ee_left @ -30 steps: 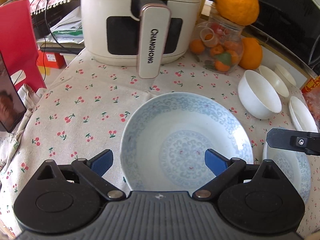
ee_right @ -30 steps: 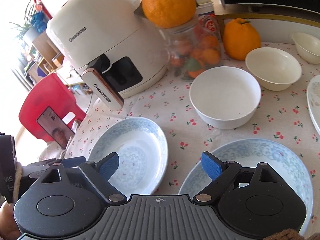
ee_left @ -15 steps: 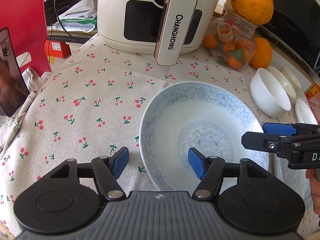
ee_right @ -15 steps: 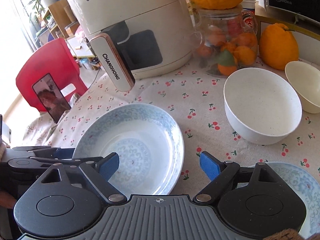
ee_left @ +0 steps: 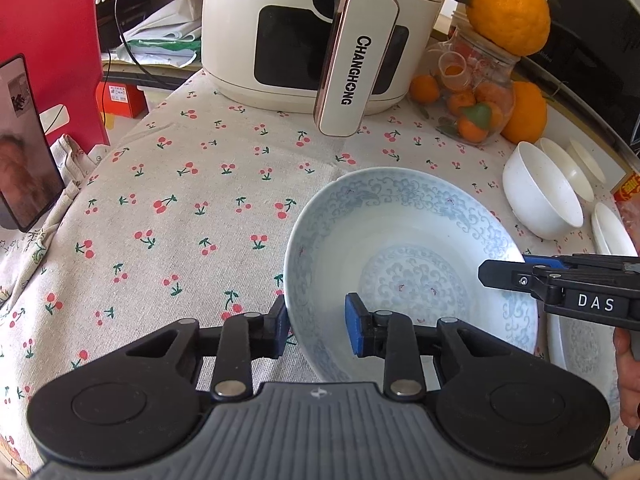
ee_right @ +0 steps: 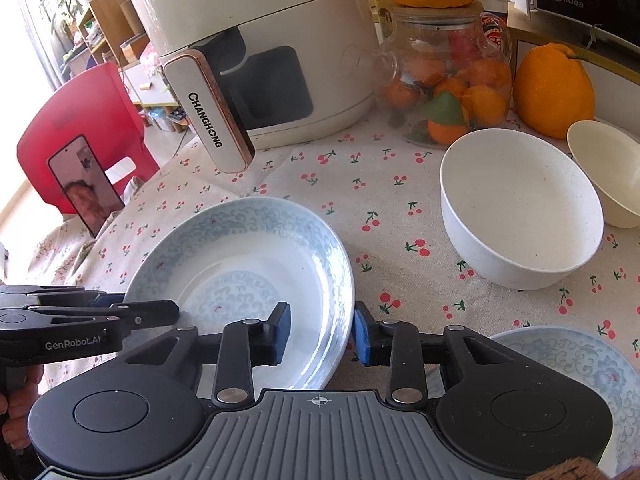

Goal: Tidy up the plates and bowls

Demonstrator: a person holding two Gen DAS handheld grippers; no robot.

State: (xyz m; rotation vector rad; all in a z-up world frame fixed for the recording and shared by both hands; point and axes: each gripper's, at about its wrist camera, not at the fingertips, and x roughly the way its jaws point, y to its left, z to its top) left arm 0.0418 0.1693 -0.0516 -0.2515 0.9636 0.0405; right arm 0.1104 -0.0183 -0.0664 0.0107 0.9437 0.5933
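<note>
A blue-patterned deep plate [ee_left: 408, 264] lies on the cherry-print tablecloth; it also shows in the right wrist view [ee_right: 244, 280]. My left gripper [ee_left: 316, 330] straddles its near left rim, jaws partly closed with a gap to the rim. My right gripper [ee_right: 322, 332] straddles its right rim the same way. A second blue-patterned plate [ee_right: 576, 364] lies to the right. A white bowl [ee_right: 520, 216] and a cream bowl [ee_right: 604, 172] stand behind it.
A white Changhong air fryer [ee_left: 316, 36] stands at the back. A glass jar of oranges [ee_left: 472, 100] with a large orange on top is to its right. A phone [ee_left: 20, 144] leans on a red chair at left. More white dishes [ee_left: 612, 232] sit far right.
Both grippers have moved in onto opposite rims of the blue-patterned plate and their jaws have narrowed around the rims.
</note>
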